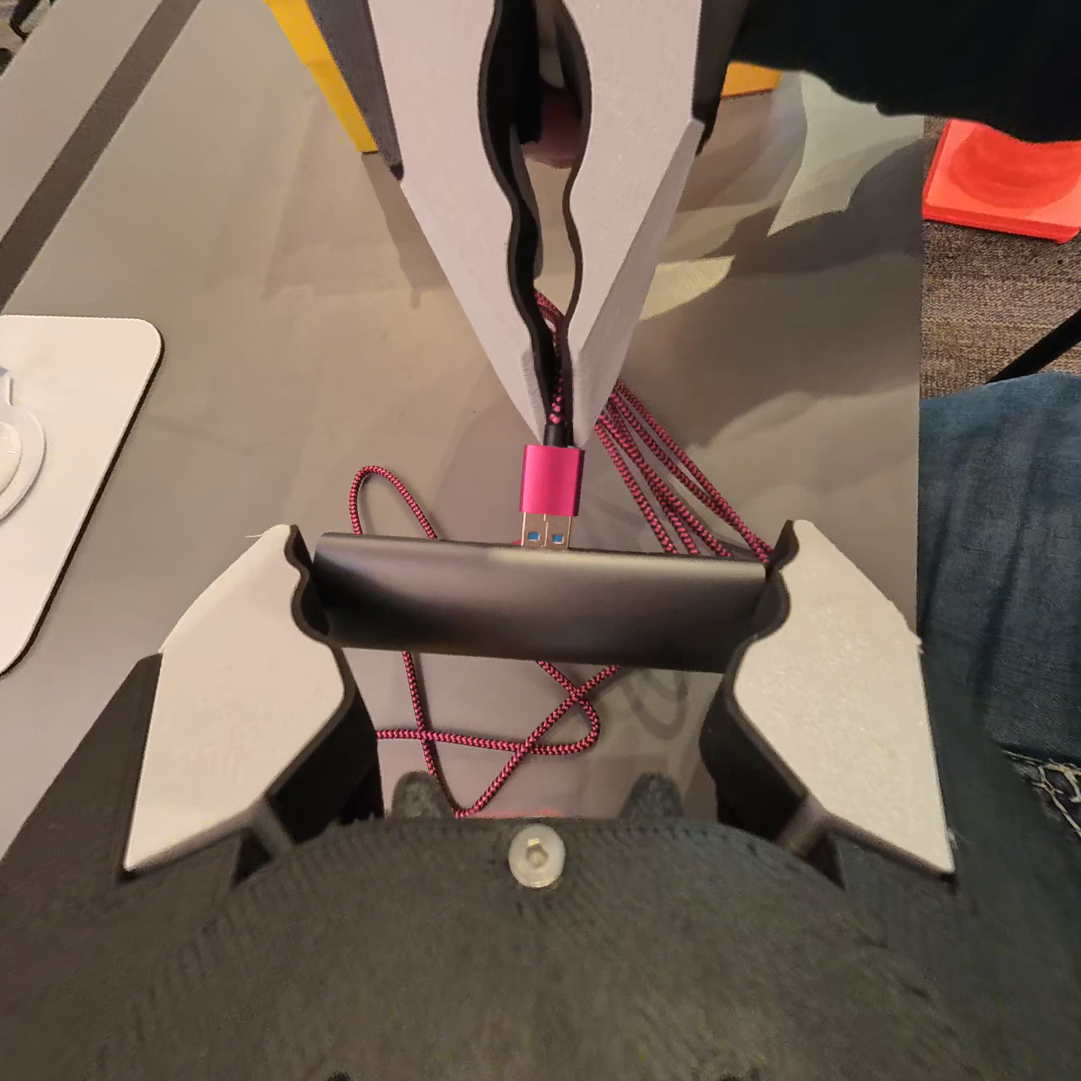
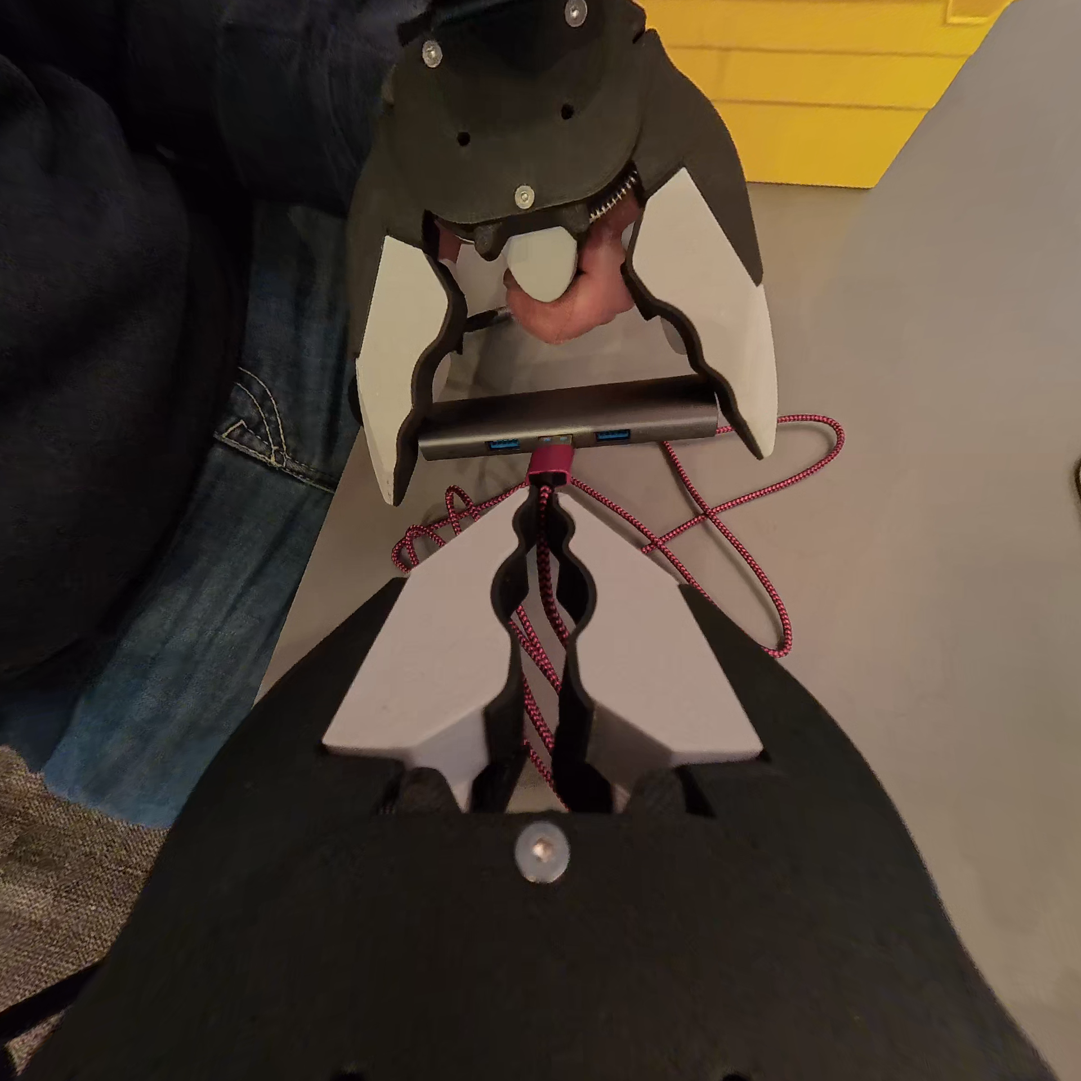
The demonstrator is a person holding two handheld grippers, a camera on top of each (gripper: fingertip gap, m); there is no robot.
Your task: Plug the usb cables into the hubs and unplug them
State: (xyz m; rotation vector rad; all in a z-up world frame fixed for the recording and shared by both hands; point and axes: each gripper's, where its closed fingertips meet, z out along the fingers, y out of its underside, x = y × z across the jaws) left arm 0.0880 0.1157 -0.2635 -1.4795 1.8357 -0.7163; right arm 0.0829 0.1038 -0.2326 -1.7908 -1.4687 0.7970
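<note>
My left gripper (image 1: 538, 561) is shut on a dark USB hub (image 1: 538, 602), gripping it by its two ends and holding it crosswise above the grey table (image 1: 234, 263). My right gripper (image 1: 558, 430) is shut on the pink braided cable just behind its pink USB plug (image 1: 550, 485). The plug's metal tip sits at the hub's far edge with part of the metal showing. In the right wrist view the plug (image 2: 550, 462) is at the middle port of the hub (image 2: 643, 436), between two blue ports. My right gripper (image 2: 545, 500) faces the left gripper (image 2: 579, 468).
Loose loops of the pink cable (image 1: 497, 743) lie on the table under the hub. A white pad (image 1: 70, 468) lies at the left. An orange-red object (image 1: 1006, 175) stands on the carpet past the table edge. A person's jeans (image 2: 205, 556) are close by. A yellow wall (image 2: 819, 88) is behind. Only a small space, under 4 cm, lies between the two pairs of fingers.
</note>
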